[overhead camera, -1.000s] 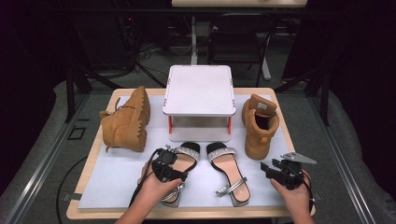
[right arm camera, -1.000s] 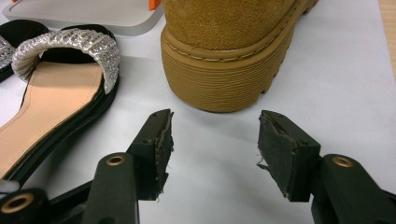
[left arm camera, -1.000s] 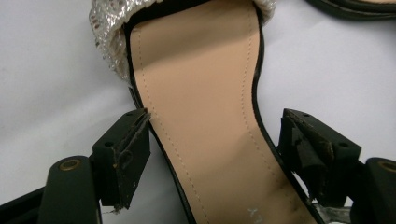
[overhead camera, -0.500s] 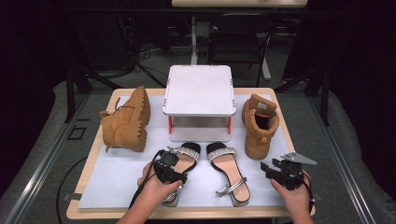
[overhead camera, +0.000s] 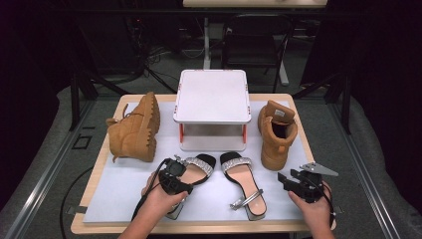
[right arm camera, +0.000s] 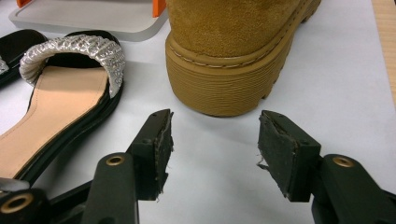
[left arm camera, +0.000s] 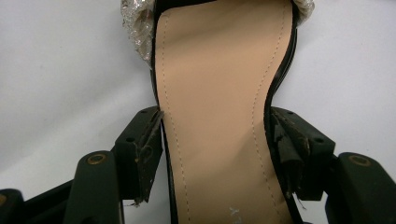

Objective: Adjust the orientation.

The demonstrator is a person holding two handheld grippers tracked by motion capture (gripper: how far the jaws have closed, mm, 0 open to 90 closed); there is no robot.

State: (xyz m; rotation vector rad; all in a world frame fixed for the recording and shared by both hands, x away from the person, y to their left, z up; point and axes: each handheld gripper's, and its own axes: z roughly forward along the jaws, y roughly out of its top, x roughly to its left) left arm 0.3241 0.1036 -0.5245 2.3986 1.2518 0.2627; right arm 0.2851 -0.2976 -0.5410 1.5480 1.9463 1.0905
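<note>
L gripper (left arm camera: 212, 154) fingers, just closing, are pressed on the left sandal (left arm camera: 219, 93) waist, grasp step w/ lift needed next, while R gripper (right arm camera: 212, 154) fingers are held wide, empty.

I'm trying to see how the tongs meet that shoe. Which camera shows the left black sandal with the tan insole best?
The left gripper view: the left black sandal with the tan insole lies between the left tongs, whose jaws have just been closing on its edges. The high view shows that sandal whole but small, partly hidden. The right gripper view catches its toe.
</note>
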